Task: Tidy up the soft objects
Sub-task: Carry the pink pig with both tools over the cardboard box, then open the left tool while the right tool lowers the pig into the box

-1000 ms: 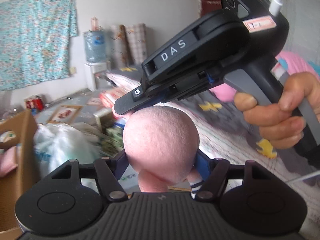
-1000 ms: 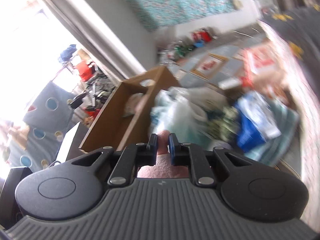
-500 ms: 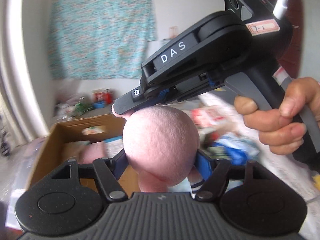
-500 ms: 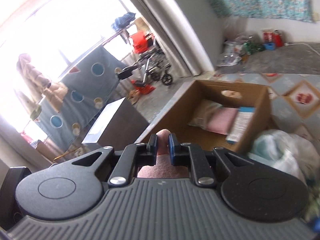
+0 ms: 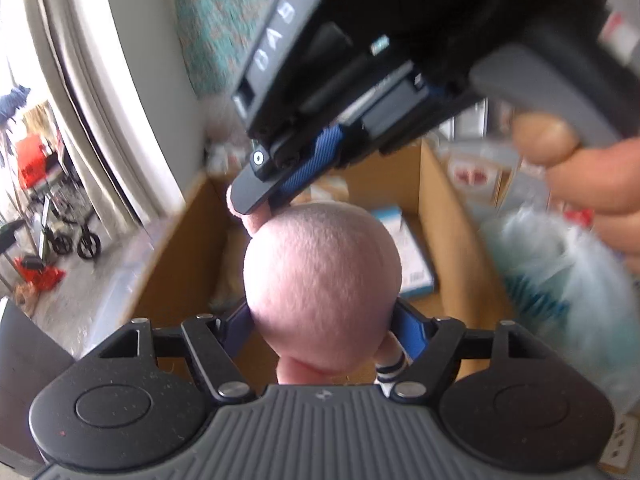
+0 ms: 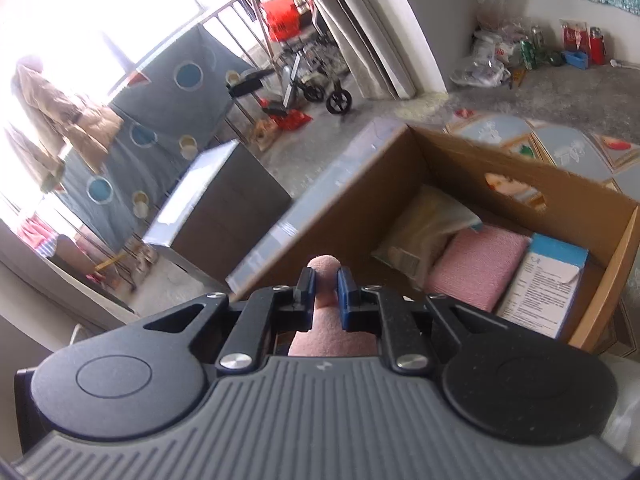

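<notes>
The left tongs (image 5: 322, 320) are sitting at the bottom centre of the left wrist view, angled downward, their blue pads (image 5: 412, 326) flanking the round head of a pink plush toy (image 5: 322, 280); the jaws are easing wider, with the head between them and the pads seemingly touching its sides. The right tongs (image 6: 324, 292) are reaching in from the upper right of that same view, tilted down toward the lower left, with a person's hand (image 5: 580, 176) wrapping the grey handle at the right edge. Their jaws are nearly together and are pinching a narrow pink ear or limb of the toy, which is poking out beyond the tips in the right wrist view. Below and beyond the toy, an open cardboard box (image 6: 512, 172) is lying on the floor, its near rim just past the tongs and its far wall toward the upper right. Inside, a pink folded cloth (image 6: 480, 268), a pale packet (image 6: 424, 232) and a blue-and-white pack (image 6: 548, 284) are filling the far half, leaving bare bottom nearer the left wall. A dark cabinet (image 6: 224, 208) is standing just left of the box.
</notes>
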`<state>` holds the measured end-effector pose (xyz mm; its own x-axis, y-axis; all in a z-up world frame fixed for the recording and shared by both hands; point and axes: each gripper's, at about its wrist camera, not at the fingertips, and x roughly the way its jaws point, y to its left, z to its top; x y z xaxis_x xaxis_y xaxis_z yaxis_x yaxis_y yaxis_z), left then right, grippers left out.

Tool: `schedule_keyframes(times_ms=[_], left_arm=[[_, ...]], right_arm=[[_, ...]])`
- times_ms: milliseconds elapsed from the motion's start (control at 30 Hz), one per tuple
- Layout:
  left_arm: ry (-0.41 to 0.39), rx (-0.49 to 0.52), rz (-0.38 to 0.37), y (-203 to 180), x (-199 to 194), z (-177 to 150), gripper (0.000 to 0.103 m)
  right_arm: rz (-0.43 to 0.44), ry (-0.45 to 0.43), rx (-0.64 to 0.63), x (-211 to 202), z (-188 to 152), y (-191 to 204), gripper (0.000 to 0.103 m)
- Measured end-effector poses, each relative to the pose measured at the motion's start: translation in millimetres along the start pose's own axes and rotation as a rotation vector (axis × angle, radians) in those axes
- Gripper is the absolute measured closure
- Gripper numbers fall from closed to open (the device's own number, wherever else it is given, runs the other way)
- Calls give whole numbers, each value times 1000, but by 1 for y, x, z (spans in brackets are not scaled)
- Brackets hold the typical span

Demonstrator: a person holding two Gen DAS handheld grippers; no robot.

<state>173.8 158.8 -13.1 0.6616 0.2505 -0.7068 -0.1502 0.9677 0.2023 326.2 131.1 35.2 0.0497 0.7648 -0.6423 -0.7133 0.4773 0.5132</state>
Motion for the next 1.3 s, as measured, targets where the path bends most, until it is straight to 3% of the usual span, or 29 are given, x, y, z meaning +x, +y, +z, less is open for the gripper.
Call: schedule_keyframes(times_ms=[133,400,700,967,1133,1300], left_arm=[[126,-10,-68,-2,29,-6,28],[159,-123,-178,17,21,-6,27],[185,-127,-147,27,43,-3,31],[180,-138,-100,52,56,13,18],[207,-136,-136,58,75,26,14],[239,-141,-162,61,94,27,14]], right_arm=[[-45,60,14,10,-21,-26,93],[-66,37,-12,-14,-20,-27,95],[-62,-2,32,-38,-24,-35,95],[-22,-3,114,-40,-20,-46,92],[-25,25,129,-18,-4,-44,84],[-39,123,127,30,23,-39,73]])
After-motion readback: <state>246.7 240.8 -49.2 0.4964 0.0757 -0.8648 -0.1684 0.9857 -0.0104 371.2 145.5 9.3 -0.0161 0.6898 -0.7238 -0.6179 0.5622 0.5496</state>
